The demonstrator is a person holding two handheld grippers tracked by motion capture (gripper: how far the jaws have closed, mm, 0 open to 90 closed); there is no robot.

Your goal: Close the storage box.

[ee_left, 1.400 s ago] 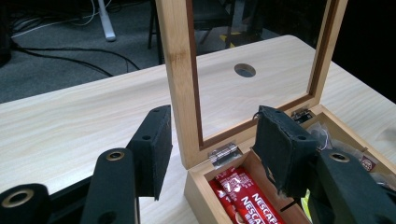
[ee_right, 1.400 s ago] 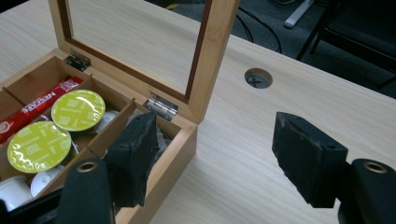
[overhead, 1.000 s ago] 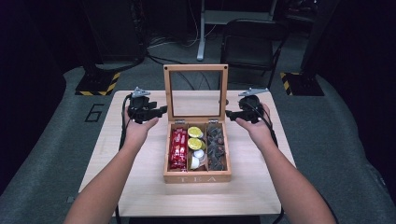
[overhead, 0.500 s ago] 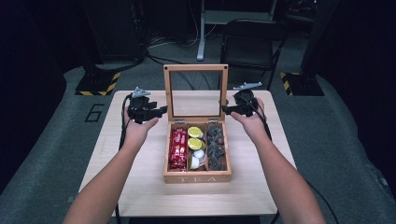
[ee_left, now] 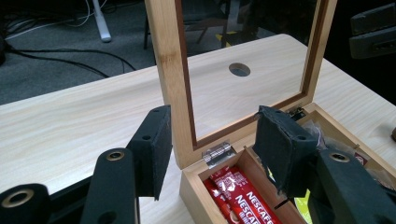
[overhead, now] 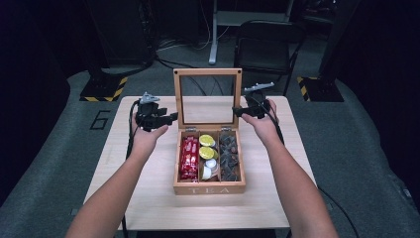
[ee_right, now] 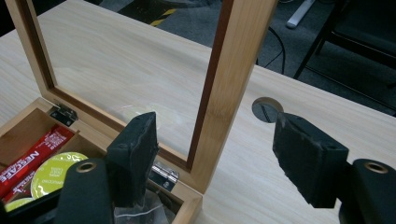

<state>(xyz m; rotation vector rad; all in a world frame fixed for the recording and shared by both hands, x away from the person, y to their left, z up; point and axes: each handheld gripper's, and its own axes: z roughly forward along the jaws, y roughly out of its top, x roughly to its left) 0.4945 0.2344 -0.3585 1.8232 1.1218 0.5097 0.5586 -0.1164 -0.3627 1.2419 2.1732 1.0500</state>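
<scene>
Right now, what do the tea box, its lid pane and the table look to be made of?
Tea box: light wood, perhaps bamboo, smooth, visible grain. Lid pane: clear glass or plastic; the table shows through it. Table: pale wood or wood-look laminate, matte, streaked grain.

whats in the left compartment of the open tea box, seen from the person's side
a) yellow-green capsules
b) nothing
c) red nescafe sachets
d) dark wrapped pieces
c, since the red Nescafe sachets lie in the left compartment of the tea box, while the yellow-green capsules sit in the middle one and the dark wrapped pieces in the right one.
</scene>
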